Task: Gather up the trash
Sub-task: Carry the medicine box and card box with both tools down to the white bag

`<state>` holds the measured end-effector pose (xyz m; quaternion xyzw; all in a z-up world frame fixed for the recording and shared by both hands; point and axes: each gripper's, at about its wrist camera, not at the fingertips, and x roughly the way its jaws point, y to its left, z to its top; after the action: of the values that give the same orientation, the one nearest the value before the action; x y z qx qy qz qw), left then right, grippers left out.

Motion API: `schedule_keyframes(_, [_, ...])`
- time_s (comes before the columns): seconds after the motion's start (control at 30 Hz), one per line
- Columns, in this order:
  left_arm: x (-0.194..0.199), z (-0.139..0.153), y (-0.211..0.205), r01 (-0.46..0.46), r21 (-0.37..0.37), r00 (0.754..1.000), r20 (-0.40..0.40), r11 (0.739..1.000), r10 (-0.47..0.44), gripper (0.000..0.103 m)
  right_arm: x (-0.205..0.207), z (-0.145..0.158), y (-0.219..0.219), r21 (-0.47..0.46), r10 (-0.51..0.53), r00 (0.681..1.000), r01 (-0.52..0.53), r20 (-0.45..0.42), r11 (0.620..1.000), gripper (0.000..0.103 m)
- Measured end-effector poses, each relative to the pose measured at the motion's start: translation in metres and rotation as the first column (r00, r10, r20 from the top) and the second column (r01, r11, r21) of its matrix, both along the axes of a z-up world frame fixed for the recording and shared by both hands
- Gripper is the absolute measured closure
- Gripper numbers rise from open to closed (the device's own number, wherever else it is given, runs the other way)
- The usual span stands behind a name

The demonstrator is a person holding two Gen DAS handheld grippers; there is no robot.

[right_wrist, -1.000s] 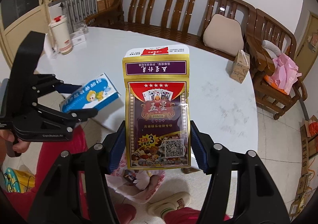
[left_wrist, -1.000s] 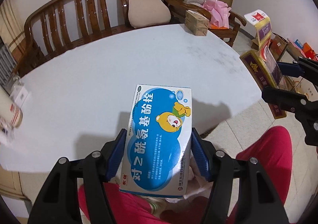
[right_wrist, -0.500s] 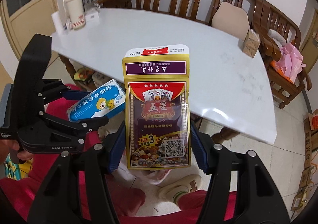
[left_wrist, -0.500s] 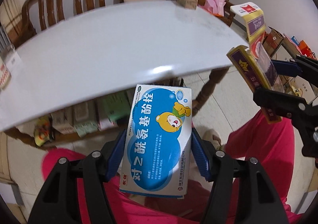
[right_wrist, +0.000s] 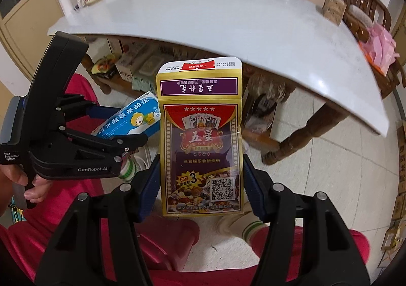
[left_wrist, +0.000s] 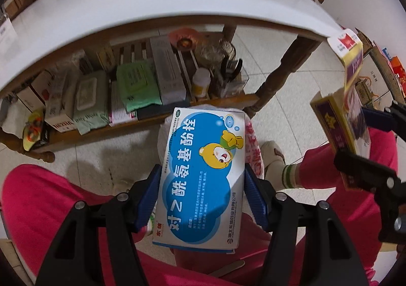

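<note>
My left gripper (left_wrist: 203, 194) is shut on a blue and white medicine box (left_wrist: 200, 177) with a cartoon bear on it. It holds the box low, below the table edge, over a white plastic bag (left_wrist: 253, 151) with red print that is mostly hidden behind the box. My right gripper (right_wrist: 201, 184) is shut on a gold and purple playing-card box (right_wrist: 201, 144), its top flap open. The card box also shows at the right of the left wrist view (left_wrist: 342, 123). The medicine box and left gripper show in the right wrist view (right_wrist: 129, 121).
The white round table (right_wrist: 228, 19) stands ahead and above. Its lower wooden shelf (left_wrist: 127, 128) holds wipes packs, boxes and a bottle. A table leg (left_wrist: 276, 78) is close by. The person's pink-trousered legs (left_wrist: 50, 204) are under both grippers. Tiled floor is to the right.
Both grippers have dropped from table height to below the table edge, still holding their boxes. The view now looks under the table at the shelf and the bag.
</note>
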<state>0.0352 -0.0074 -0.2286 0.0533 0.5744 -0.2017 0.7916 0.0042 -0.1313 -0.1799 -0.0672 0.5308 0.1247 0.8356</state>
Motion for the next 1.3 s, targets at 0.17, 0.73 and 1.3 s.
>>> schedule_keyframes(0.17, [0.01,-0.026,-0.007,-0.005,0.003,0.998,-0.064,1.0,0.005,0.042,0.012,-0.033,-0.003,-0.011,-0.029,0.998,0.028,-0.049,1.0,0.044])
schedule_keyframes(0.73, [0.056,-0.114,-0.028,-0.033,0.045,0.961,-0.274,0.998,0.044,0.042,0.066,-0.135,-0.028,-0.016,-0.133,0.964,0.133,-0.228,0.991,0.044])
schedule_keyframes(1.3, [0.089,-0.205,-0.038,-0.06,0.052,0.855,-0.512,0.997,0.078,0.042,0.091,-0.222,-0.036,-0.046,-0.157,0.898,0.152,-0.412,0.987,0.044])
